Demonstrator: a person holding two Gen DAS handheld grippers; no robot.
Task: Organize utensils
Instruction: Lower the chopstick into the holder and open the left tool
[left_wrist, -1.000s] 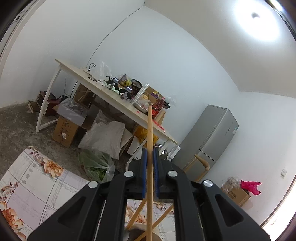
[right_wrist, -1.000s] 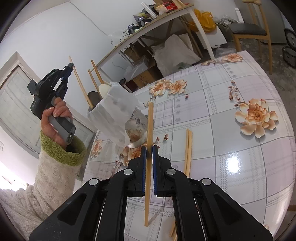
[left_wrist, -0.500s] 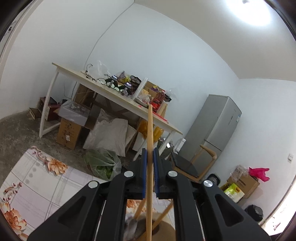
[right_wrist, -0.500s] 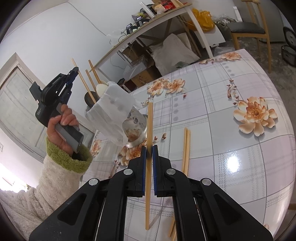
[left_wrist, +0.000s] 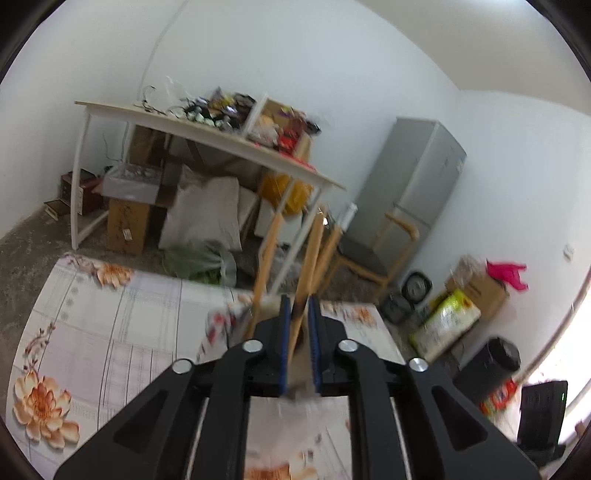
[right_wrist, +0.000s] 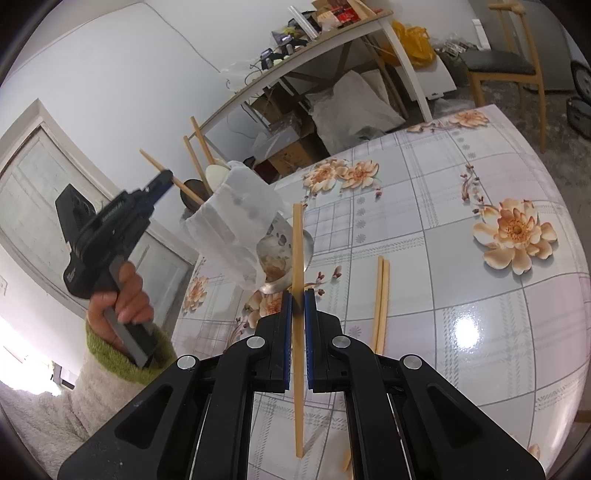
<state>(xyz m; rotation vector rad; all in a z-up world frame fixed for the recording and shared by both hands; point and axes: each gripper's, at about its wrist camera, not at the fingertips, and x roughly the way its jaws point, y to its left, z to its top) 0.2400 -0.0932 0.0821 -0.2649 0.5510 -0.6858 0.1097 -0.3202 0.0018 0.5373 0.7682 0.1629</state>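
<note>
Pinching one chopstick (right_wrist: 297, 254) tight in the right gripper (right_wrist: 296, 295), upright over the table (right_wrist: 480, 302). Just opening the left gripper (left_wrist: 296, 301), jaws slack around another chopstick (left_wrist: 309, 258) tilted into the white holder (right_wrist: 236, 225) toward the table's left edge.

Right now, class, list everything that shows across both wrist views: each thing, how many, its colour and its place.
table: one, grey checks with orange flowers, under everything
utensil holder: one, white, table's left side
standing chopsticks: two, wooden, in the holder
spoons: two, one white and one dark, in the holder
metal spoon: one, silver, lying beside the holder
loose chopsticks: two, wooden, side by side on the table
desk: one, white, cluttered, background
fridge: one, grey, corner
left claw: black, jaws just opening, leaning chopstick loose between them
right claw: black, shut on held chopstick
left hand: green-cuffed sleeve
</note>
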